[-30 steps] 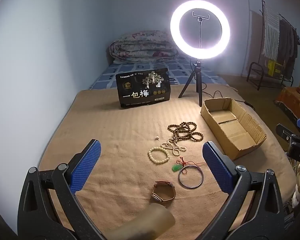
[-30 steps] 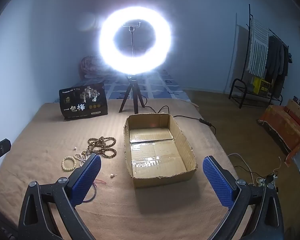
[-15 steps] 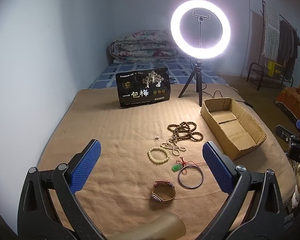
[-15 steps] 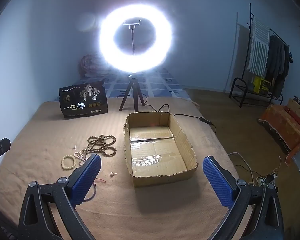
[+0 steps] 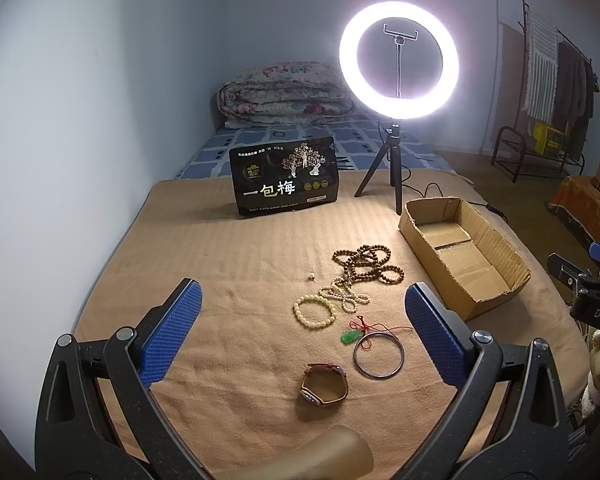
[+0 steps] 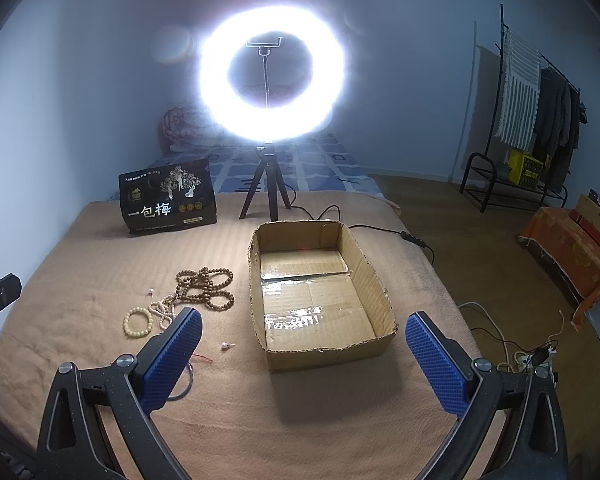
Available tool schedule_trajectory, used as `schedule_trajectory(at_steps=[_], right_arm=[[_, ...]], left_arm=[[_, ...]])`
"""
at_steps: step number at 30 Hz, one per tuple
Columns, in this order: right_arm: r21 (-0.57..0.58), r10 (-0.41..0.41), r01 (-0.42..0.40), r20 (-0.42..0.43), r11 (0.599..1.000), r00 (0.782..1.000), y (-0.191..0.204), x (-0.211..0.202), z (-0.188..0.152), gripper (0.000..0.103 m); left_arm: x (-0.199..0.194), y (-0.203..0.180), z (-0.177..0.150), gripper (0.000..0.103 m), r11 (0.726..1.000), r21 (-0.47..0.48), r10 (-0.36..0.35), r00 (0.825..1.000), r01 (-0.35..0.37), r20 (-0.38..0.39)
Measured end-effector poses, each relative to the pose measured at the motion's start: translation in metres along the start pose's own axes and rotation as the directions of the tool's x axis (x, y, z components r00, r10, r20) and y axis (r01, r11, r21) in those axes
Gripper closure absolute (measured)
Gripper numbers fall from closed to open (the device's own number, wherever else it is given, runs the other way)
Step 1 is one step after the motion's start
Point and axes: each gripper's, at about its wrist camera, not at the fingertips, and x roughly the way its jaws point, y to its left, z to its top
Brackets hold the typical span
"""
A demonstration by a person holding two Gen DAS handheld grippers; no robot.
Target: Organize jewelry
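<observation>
Jewelry lies on a tan blanket (image 5: 228, 264): a brown bead necklace (image 5: 369, 266), a cream bead strand (image 5: 345, 296), a cream bead bracelet (image 5: 315, 312), a green pendant on red cord (image 5: 351, 336), a metal bangle (image 5: 378, 355), a brown watch (image 5: 323, 384) and a small earring (image 6: 227, 345). An empty cardboard box (image 5: 459, 256) sits to the right; it also shows in the right wrist view (image 6: 319, 292). My left gripper (image 5: 300, 320) is open above the jewelry. My right gripper (image 6: 300, 340) is open before the box.
A lit ring light on a tripod (image 5: 397, 60) and a black snack bag (image 5: 286, 176) stand at the back. A folded quilt (image 5: 284, 94) lies behind. A tan rounded object (image 5: 339, 452) sits at the near edge. Clothes rack (image 6: 539, 100) and floor cables (image 6: 499, 332) are right.
The tan rounded object at the bottom of the left wrist view has drawn back lower. The right wrist view has shifted slightly. The jewelry and box have not moved.
</observation>
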Motion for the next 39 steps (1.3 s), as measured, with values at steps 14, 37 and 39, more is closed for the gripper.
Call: schedule_trajectory(at_steps=[14, 37, 39], right_arm=[[-0.003, 0.002, -0.002, -0.004, 1.000, 1.000, 0.0012, -0.0002, -0.0003, 0.000], [-0.002, 0.004, -0.004, -0.008, 1.000, 1.000, 0.0022, 0.0022, -0.0017, 0.000], [-0.003, 0.005, -0.005, -0.008, 1.000, 1.000, 0.0026, 0.0016, -0.0020, 0.000]], left_arm=[[-0.0001, 0.0010, -0.0005, 0.000, 1.000, -0.001, -0.003, 1.000, 0.003, 0.001], [-0.0001, 0.0015, -0.0008, 0.000, 1.000, 0.000, -0.005, 1.000, 0.005, 0.000], [0.0001, 0.0017, -0.0008, 0.000, 1.000, 0.000, -0.004, 1.000, 0.004, 0.000]])
